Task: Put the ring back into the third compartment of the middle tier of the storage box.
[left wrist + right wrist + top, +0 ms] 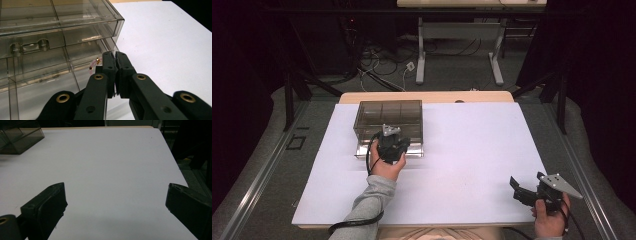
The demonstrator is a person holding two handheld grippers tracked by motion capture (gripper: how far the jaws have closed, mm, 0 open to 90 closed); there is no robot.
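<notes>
A smoky clear plastic drawer box [388, 117] stands on the white table top [472, 150], left of the middle. My left gripper [402, 145] is at its front, jaws shut together over the lower drawer [37, 82], which is pulled out a little. A tiny pink piece with gold beads [93, 66] lies in that drawer, just beside the left gripper [115, 53]; I cannot tell if it touches a jaw. The upper drawer's clear handle [30, 46] is to the left. My right gripper [515, 189] rests at the front right, open, with nothing between its jaws [116, 187].
The box [20, 137] shows far off at the top left of the right gripper view, across bare white table [107, 157]. Beyond the table's far edge are a dark floor, cables and the white legs of another table [421, 60].
</notes>
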